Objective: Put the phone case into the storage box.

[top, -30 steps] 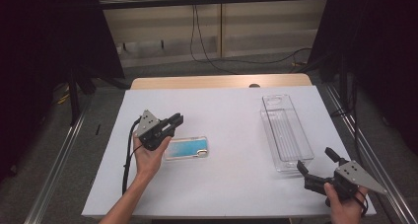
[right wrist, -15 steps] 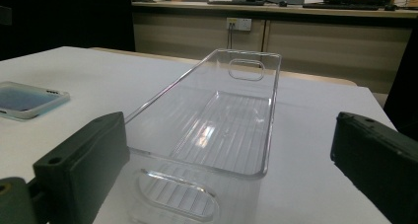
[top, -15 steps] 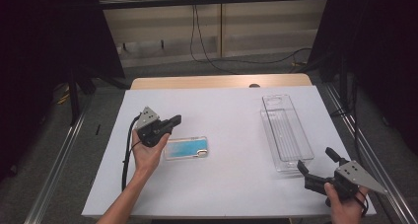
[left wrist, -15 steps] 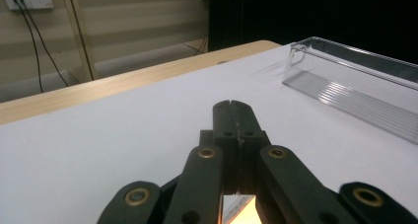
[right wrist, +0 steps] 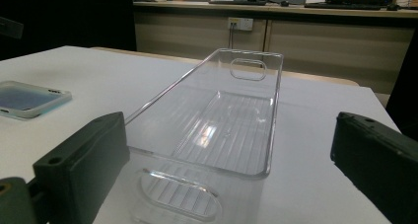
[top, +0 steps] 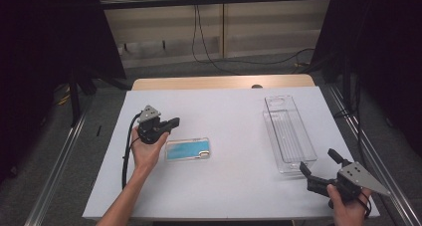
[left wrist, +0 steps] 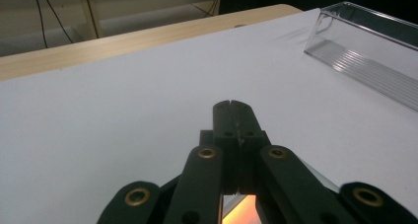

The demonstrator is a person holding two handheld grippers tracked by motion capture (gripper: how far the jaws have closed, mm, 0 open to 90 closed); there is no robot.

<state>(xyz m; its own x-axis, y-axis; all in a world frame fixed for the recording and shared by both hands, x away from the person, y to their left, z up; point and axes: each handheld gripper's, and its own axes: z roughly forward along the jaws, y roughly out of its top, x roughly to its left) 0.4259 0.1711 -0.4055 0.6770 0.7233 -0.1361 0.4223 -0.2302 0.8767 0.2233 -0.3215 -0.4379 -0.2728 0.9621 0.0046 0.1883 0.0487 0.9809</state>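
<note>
On my table [top: 229,186], the phone case [top: 187,149] lies left of the tray [top: 288,131], well apart, beside my left gripper [top: 171,121].

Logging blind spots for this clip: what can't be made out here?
- Phone case, high view: which face is up, too small to tell.
- Phone case, left gripper view: hidden beneath the shut left hand-held gripper.
- Clear tray, right gripper view: near end cut off by the bottom edge.
</note>
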